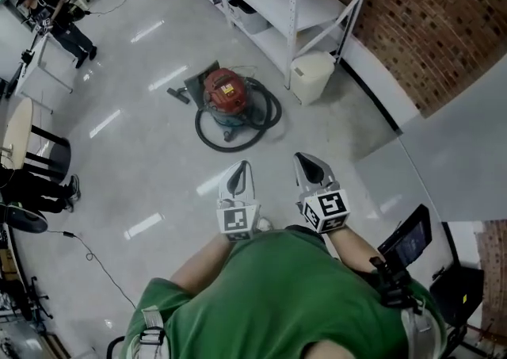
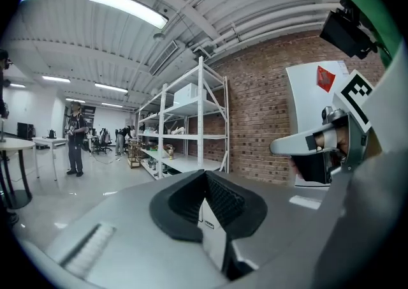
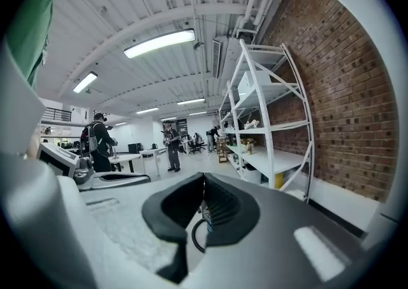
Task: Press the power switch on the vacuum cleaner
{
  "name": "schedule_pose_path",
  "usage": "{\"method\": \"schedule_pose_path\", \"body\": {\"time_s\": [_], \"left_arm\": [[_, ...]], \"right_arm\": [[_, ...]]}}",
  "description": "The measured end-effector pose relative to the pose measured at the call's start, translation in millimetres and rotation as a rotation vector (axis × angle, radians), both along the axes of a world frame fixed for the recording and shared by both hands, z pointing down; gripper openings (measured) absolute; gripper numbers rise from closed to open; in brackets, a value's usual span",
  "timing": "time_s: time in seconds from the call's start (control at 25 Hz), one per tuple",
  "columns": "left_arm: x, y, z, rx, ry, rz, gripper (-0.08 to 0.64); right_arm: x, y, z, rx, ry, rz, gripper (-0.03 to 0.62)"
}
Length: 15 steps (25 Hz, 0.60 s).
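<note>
In the head view, a red vacuum cleaner (image 1: 224,94) stands on the pale floor with its dark hose (image 1: 214,135) coiled around it, and a grey floor nozzle (image 1: 181,94) lies to its left. The power switch is too small to make out. My left gripper (image 1: 240,174) and right gripper (image 1: 310,166) are held side by side close to the body, well short of the vacuum, pointing towards it. Both are shut with nothing held. The left gripper view has the left gripper's (image 2: 205,178) black pads pressed together; the right gripper (image 3: 204,184) looks the same in its own view.
A white bin (image 1: 310,75) stands right of the vacuum, beside white shelving (image 1: 295,1) along a brick wall (image 1: 444,24). At the far left are a round table (image 1: 16,131), a dark chair (image 1: 43,155) and a person (image 1: 70,28). A thin cable (image 1: 91,258) crosses the floor.
</note>
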<state>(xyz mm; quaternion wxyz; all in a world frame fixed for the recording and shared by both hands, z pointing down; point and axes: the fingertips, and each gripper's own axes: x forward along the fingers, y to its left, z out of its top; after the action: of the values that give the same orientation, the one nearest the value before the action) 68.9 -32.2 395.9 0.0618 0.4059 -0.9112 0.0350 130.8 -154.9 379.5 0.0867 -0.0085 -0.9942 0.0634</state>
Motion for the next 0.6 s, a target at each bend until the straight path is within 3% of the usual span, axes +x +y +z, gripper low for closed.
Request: {"method": "schedule_pose_path", "body": {"time_s": [0.4,0.6], "left_arm": [[-64.5,38.5,3.7,0.037,0.015,-0.087,0.008],[-82.5,47.2,16.3,0.006,0.032,-0.132,0.008]], "right_arm": [[-88.1,37.2,12.2,0.013,0.034,-0.106,0.003],[-112.7,41.3,12.3,0.023,0.031,-0.138,0.003]]}}
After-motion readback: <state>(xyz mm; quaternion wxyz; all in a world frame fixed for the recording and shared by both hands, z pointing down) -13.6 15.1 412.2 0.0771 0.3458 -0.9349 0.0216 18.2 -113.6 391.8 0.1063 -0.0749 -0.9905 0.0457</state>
